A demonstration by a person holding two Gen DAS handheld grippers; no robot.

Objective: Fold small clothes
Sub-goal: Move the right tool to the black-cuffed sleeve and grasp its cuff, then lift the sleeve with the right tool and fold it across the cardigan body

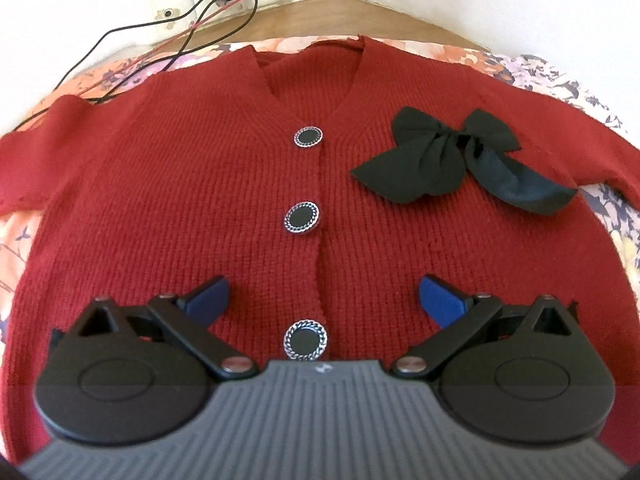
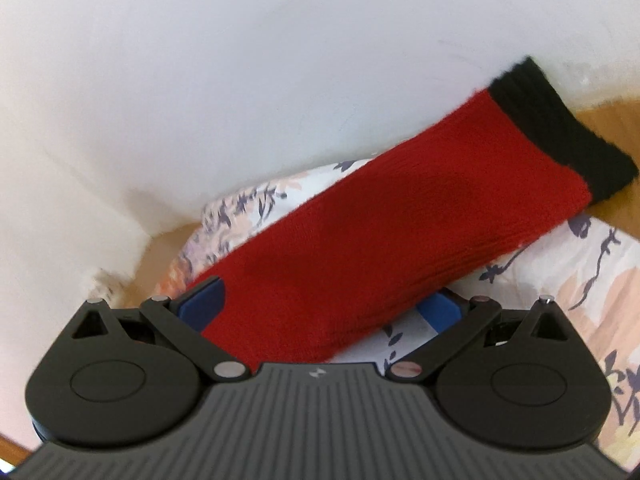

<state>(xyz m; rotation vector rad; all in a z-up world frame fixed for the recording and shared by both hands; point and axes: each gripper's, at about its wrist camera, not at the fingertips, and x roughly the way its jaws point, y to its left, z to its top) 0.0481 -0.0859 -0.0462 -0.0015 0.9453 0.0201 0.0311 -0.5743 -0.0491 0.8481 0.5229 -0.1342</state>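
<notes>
- Two wrist views; each is blocked along its lower edge by the gripper's own ribbed grey housing and black pivot discs.
- Red cardigan (image 1: 192,184): coarse rib knit, lying flat and front-up on a floral bedsheet (image 1: 560,76); its hem is hidden under the housing and both sleeves run out of the left wrist view.
- Three round black buttons with silver chain rims, the top button (image 1: 308,137) at the base of the V-neck; the lowest is partly covered by the housing.
- Black fabric bow (image 1: 452,156): matte, with soft folded tails, on the chest panel.
- Left gripper (image 1: 323,300): blue pads spread wide above the knit, holding nothing.
- Sleeve (image 2: 400,224): red knit tube ending in a black ribbed cuff (image 2: 560,132), crossing the right wrist view diagonally; the cuff end is blurred.
- Right gripper (image 2: 320,308): jaws set wide with the sleeve lying between them; whether the pads press it cannot be told.
- Black cables (image 1: 140,52) trail from a wall socket; a wooden ledge (image 1: 320,16) borders the sheet.
</notes>
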